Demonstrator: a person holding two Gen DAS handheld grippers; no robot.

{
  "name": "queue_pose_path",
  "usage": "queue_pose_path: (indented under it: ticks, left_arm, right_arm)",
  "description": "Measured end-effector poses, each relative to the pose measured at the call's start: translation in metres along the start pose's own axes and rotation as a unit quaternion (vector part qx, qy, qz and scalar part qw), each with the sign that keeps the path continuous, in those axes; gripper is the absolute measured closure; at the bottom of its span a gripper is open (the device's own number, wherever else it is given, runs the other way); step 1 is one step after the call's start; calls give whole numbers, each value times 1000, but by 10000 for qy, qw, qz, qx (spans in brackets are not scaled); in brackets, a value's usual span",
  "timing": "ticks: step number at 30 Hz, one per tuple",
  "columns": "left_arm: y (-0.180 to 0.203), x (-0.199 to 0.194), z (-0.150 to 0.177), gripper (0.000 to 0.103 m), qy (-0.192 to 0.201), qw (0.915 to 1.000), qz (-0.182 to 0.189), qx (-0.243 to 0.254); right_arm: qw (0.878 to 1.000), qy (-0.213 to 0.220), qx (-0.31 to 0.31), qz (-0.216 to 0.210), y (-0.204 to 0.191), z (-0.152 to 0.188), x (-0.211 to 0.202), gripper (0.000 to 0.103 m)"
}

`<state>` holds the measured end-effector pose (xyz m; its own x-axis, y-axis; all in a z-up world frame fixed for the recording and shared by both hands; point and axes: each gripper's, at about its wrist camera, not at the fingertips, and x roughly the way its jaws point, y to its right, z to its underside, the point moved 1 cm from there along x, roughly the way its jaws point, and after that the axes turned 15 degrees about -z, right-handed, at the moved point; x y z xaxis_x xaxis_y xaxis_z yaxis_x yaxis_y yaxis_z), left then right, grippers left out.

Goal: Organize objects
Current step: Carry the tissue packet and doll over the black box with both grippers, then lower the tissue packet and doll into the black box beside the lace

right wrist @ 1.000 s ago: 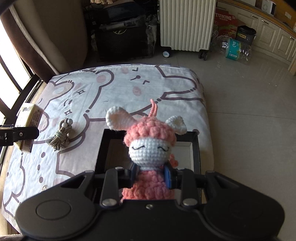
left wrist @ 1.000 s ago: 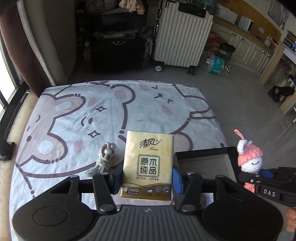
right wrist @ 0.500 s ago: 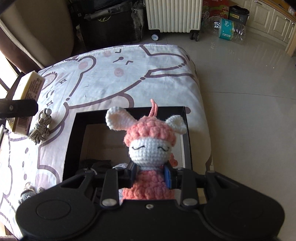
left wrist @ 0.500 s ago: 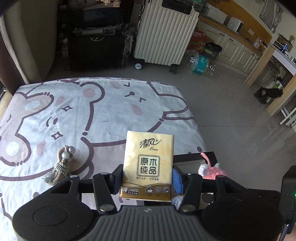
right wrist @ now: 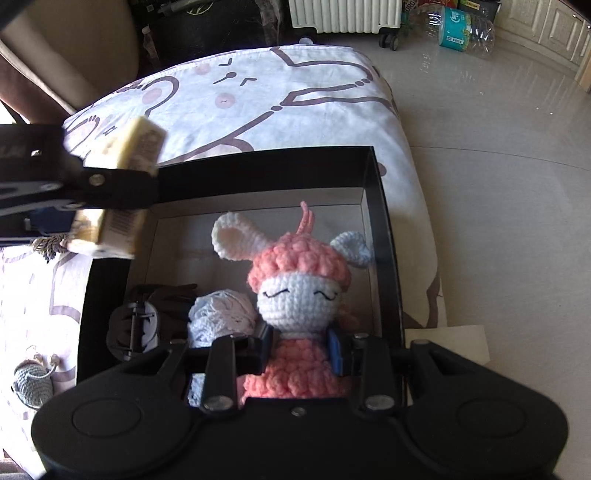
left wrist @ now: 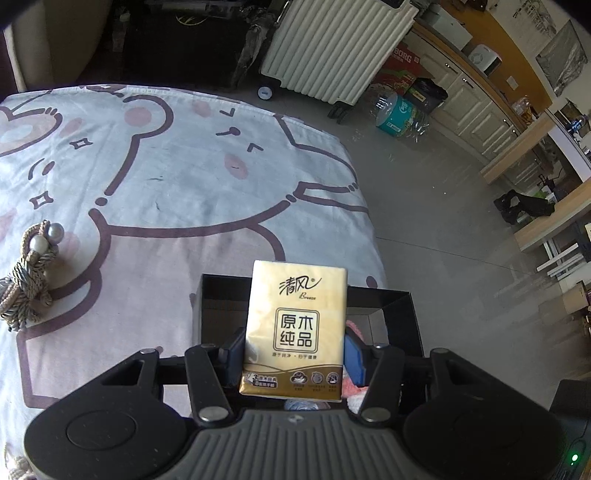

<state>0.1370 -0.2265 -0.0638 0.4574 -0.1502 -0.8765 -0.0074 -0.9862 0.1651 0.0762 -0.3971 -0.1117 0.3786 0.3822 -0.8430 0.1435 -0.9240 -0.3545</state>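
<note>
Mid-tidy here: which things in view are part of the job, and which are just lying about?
Job:
tissue pack in left gripper
crochet doll in right gripper
black box
tassel knot
grey crochet toy

Lying about:
suitcase
water bottles

Glossy grey floor (left wrist: 436,206); ribbed cream suitcase (left wrist: 332,48); cream cabinets (left wrist: 476,118); sunlight.
</note>
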Motion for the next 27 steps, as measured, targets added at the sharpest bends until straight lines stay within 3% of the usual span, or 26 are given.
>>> queue_pose_path:
  ticks: [11, 14, 15, 16, 20, 23, 27]
  left_arm:
    - [17, 32, 9, 50, -171, 9998, -85, -50]
    - [14, 37, 10, 50, -207, 9997, -138, -71]
    - [15, 37, 11, 50, -180, 9997, -155, -36]
    - [16, 37, 11, 50, -143, 9998, -168, 5]
    - [17, 38, 10, 49, -114, 9997, -226, -31]
    - [15, 36, 9, 40, -115, 9998, -143, -110]
    - [12, 34, 8, 40, -187, 9995, -236, -28]
  right_arm:
    - [9995, 128, 279, 85, 2, 2, -2, 71]
    - [9998, 16, 135, 132, -3, 3, 0, 65]
    - [9998, 8, 110, 142, -4, 3, -1, 57]
    - [9999, 10, 98, 120, -5, 3, -3, 55]
    - [9998, 103, 153, -12, -6, 1, -16, 56]
    - [9996, 206, 182, -91, -8, 0, -27, 61]
    - [9994, 286, 188, -114, -8, -2, -34, 62]
